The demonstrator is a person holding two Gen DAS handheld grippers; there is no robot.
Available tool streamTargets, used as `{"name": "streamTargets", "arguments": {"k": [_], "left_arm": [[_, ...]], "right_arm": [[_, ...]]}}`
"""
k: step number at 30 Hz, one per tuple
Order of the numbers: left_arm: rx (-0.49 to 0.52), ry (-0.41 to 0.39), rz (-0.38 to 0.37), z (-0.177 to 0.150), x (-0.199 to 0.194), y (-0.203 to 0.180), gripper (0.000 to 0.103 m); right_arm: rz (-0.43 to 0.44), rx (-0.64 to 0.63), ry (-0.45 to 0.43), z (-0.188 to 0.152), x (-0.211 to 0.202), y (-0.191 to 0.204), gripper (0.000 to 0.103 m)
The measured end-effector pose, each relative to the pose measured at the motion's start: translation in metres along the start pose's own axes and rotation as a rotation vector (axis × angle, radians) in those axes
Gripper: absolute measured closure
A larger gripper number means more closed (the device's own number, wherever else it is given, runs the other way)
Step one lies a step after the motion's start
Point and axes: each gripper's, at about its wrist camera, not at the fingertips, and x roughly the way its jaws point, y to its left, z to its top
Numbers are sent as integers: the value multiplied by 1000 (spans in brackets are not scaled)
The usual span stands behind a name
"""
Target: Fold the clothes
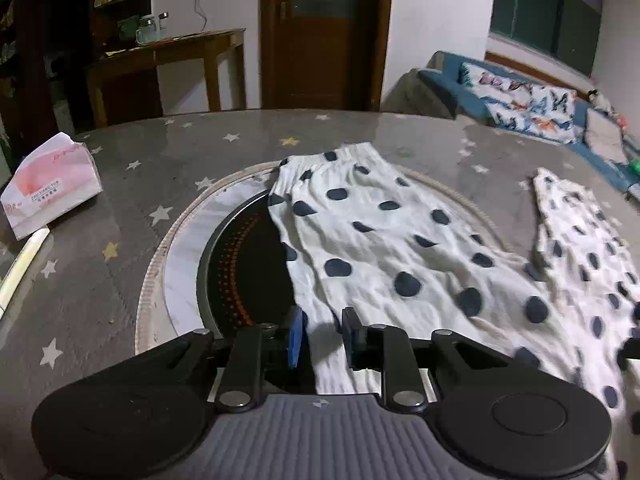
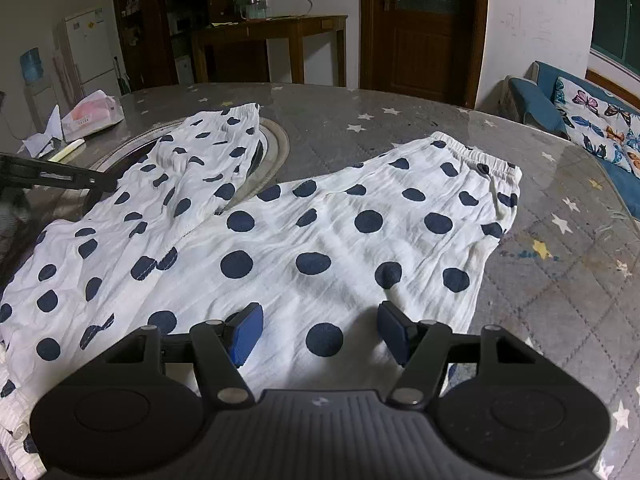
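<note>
A pair of white trousers with dark navy polka dots (image 2: 320, 240) lies spread flat on the round worktop (image 2: 560, 264), which is covered with a grey cloth printed with stars. Its two legs fan apart in a V: both run away from the cameras toward the far edge of the worktop, each ending in a gathered elastic cuff, while the joined upper part lies at the near edge under the two tools. In the right wrist view the right leg's long axis slants up and to the right, ending at a cuff near the worktop's far right side; the left leg slants up and slightly left, and its cuff end rests over the round inset hotplate (image 1: 244, 264) in the middle of the worktop. The left hand-held gripper (image 1: 322, 338) hovers at the near left edge of the left leg; its blue pads stand a little apart with a strip of white cloth showing between them, not pressed by either pad. The right hand-held gripper (image 2: 320, 330) stands wide open just above the right leg, one dot lying between its blue pads, gripping nothing. A tissue pack (image 1: 52, 184) sits near the worktop's left rim, well apart from the trousers. A blue sofa (image 1: 532, 108) stands beyond the worktop on the right.
</note>
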Motion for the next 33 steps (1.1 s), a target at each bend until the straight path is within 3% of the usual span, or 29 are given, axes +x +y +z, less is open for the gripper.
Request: {"name": "streamTargets", "arguments": {"k": [4, 6, 8, 13, 17, 26, 33], "left_arm": [[4, 8, 5, 0, 9, 1, 82], [4, 1, 0, 0, 9, 2, 98], [-1, -7, 6, 1, 7, 3, 101], [-16, -37, 54, 0, -3, 14, 102], [-35, 4, 65, -2, 2, 24, 101], [-7, -23, 77, 10, 0, 19, 97], [18, -35, 17, 21, 4, 6, 97]], "right_arm": [[3, 0, -5, -1, 0, 0, 36], [3, -1, -8, -2, 0, 1, 35], [2, -2, -11, -2, 0, 1, 35], [-3, -7, -12, -3, 0, 1, 35], [-3, -12, -11, -3, 0, 1, 35], [-3, -17, 4, 0, 0, 0, 35], [2, -8, -6, 8, 4, -2, 36]]}}
